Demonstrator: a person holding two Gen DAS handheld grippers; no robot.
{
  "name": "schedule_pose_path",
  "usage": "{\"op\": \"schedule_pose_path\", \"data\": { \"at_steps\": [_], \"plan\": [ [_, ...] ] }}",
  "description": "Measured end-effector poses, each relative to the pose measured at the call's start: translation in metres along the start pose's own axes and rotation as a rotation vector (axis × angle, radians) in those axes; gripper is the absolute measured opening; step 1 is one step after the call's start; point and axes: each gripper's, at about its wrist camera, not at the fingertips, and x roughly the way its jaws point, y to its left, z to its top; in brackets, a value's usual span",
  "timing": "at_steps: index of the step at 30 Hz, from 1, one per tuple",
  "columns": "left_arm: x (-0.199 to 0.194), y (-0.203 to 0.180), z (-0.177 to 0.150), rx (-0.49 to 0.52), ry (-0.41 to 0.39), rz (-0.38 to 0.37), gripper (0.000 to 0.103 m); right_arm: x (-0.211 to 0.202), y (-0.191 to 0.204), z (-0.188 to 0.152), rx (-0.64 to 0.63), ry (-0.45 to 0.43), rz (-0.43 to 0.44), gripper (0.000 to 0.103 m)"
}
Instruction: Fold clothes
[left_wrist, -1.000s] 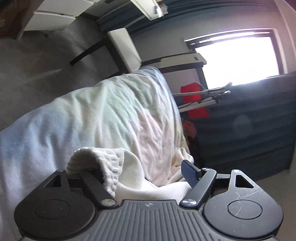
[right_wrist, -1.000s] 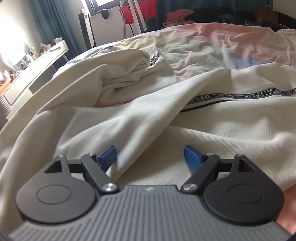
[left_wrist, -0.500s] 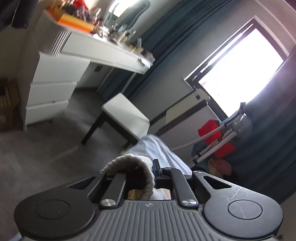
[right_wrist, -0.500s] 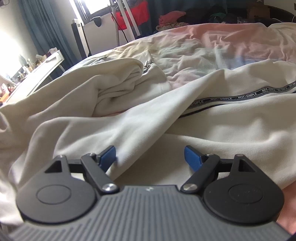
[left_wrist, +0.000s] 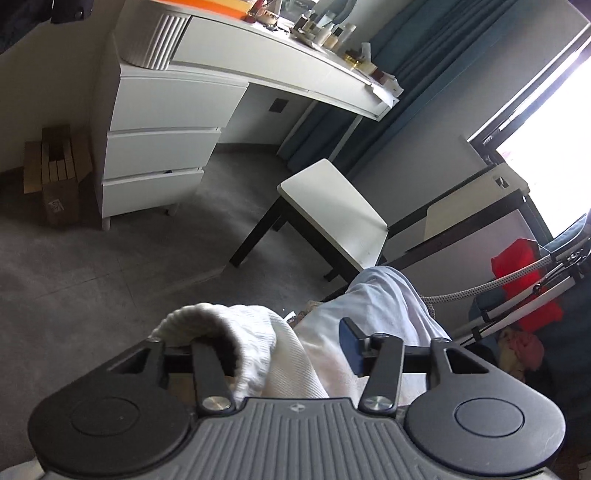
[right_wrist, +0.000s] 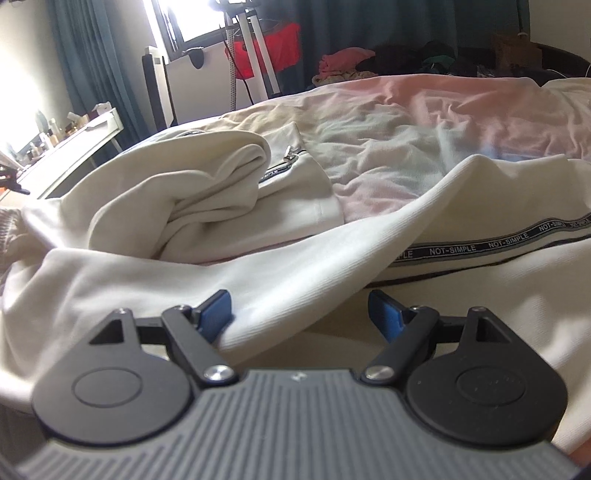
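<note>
My left jaws (left_wrist: 284, 343) stand spread, with the ribbed cuff (left_wrist: 221, 325) of the cream garment (right_wrist: 258, 288) draped over the left finger and hiding its pad; the blue pad (left_wrist: 351, 345) of the other finger stands clear to the right, not touching cloth. The knit falls from the cuff down between the fingers and under the housing. Past it lies the pale bed sheet (left_wrist: 388, 302), then grey floor (left_wrist: 110, 266), a white stool (left_wrist: 332, 210) and a white dresser (left_wrist: 159, 140) with bottles on its surface. My right jaws (right_wrist: 301, 314) are spread too, low over the garment on the bed. A thick fold of cream cloth runs between the fingers, pressed against the left blue pad (right_wrist: 216, 314), while the right pad (right_wrist: 386, 314) stands apart from it. To the right the garment's lettered tape (right_wrist: 480, 247) runs along a seam. Further left it bunches into a rumpled heap with a zip (right_wrist: 288, 155), and the pinkish sheet (right_wrist: 443, 122) spreads behind.
</note>
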Motion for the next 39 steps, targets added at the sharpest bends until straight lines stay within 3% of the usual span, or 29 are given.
{"op": "schedule_pose_path", "data": {
  "at_steps": [1, 2, 8, 11, 17, 20, 24, 27, 28, 30, 34, 36, 39],
  "plan": [
    [-0.006, 0.003, -0.001, 0.013, 0.021, -0.011, 0.080, 0.001, 0.002, 0.001, -0.005, 0.003, 0.009, 0.083],
    [-0.013, 0.006, -0.003, 0.036, 0.040, -0.020, 0.087, 0.002, 0.003, 0.001, -0.010, 0.004, 0.017, 0.083],
    [-0.080, 0.009, -0.037, 0.206, 0.097, -0.042, 0.088, -0.012, 0.011, 0.001, -0.058, -0.041, 0.011, 0.083],
    [-0.127, 0.020, -0.064, 0.260, 0.086, -0.052, 0.098, -0.027, 0.011, 0.002, -0.066, -0.068, 0.005, 0.083],
    [-0.216, 0.054, -0.124, 0.329, 0.071, -0.088, 0.099, -0.067, 0.013, 0.000, -0.114, -0.137, 0.002, 0.083],
    [-0.248, 0.086, -0.164, 0.256, 0.094, -0.108, 0.099, -0.082, 0.012, -0.004, -0.131, -0.146, 0.003, 0.083],
    [-0.255, 0.137, -0.206, 0.054, 0.209, -0.099, 0.099, -0.098, 0.009, -0.008, -0.147, -0.153, 0.009, 0.083],
    [-0.250, 0.173, -0.232, -0.064, 0.298, -0.047, 0.096, -0.102, 0.003, -0.009, -0.142, -0.148, -0.006, 0.083],
    [-0.247, 0.182, -0.237, -0.089, 0.318, -0.030, 0.093, -0.103, -0.001, -0.009, -0.137, -0.143, -0.007, 0.083],
    [-0.242, 0.196, -0.242, -0.125, 0.321, -0.063, 0.092, -0.103, -0.011, -0.009, -0.114, -0.120, 0.008, 0.083],
    [-0.238, 0.213, -0.245, -0.215, 0.298, -0.207, 0.091, -0.098, -0.054, -0.003, 0.080, -0.045, 0.051, 0.083],
    [-0.235, 0.214, -0.244, -0.215, 0.291, -0.259, 0.082, -0.091, -0.078, 0.007, 0.196, -0.012, 0.051, 0.083],
    [-0.228, 0.211, -0.246, -0.218, 0.281, -0.244, 0.063, -0.075, -0.107, 0.030, 0.302, -0.001, 0.008, 0.083]
  ]
}}
